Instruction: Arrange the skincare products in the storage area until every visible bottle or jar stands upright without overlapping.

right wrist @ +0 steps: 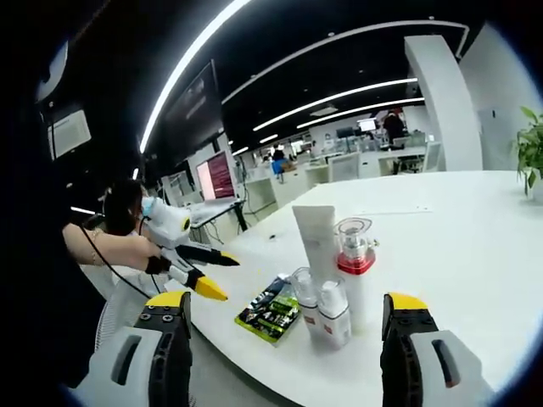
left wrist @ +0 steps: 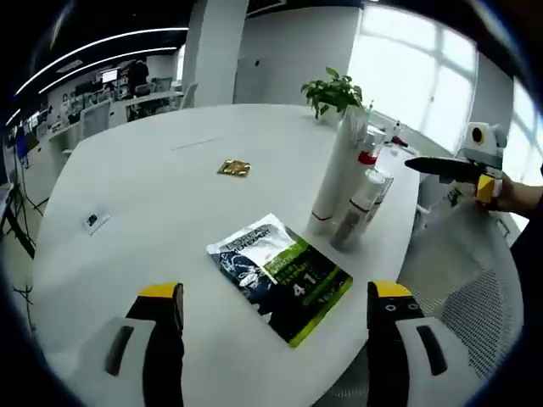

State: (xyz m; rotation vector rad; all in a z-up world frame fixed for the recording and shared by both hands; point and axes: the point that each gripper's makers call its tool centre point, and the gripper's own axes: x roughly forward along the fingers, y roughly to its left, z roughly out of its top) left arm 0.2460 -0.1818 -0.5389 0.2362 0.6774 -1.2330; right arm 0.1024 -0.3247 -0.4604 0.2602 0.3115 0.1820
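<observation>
Left gripper [left wrist: 270, 318], yellow-tipped jaws spread wide and empty, hovering over flat green-and-white sachet pack [left wrist: 280, 275] lying on round white table [left wrist: 153, 186]; upright white tube [left wrist: 338, 174] and small bottles [left wrist: 361, 208] clustering beside it, near table edge; right gripper [right wrist: 284, 326] approaching cluster, jaws wide, empty

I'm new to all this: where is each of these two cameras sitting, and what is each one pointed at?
Left gripper view: rides on the left tool, looking across the white table at a flat product packet, upright tube and bottles and a potted plant; its own two yellow-tipped jaws rise at the bottom, wide apart.
Right gripper view: rides on the right tool, facing the same bottle cluster from the opposite side, office behind; its own jaws also stand apart.
Shared: table, packet, bottles; each view catches the other hand-held tool.
</observation>
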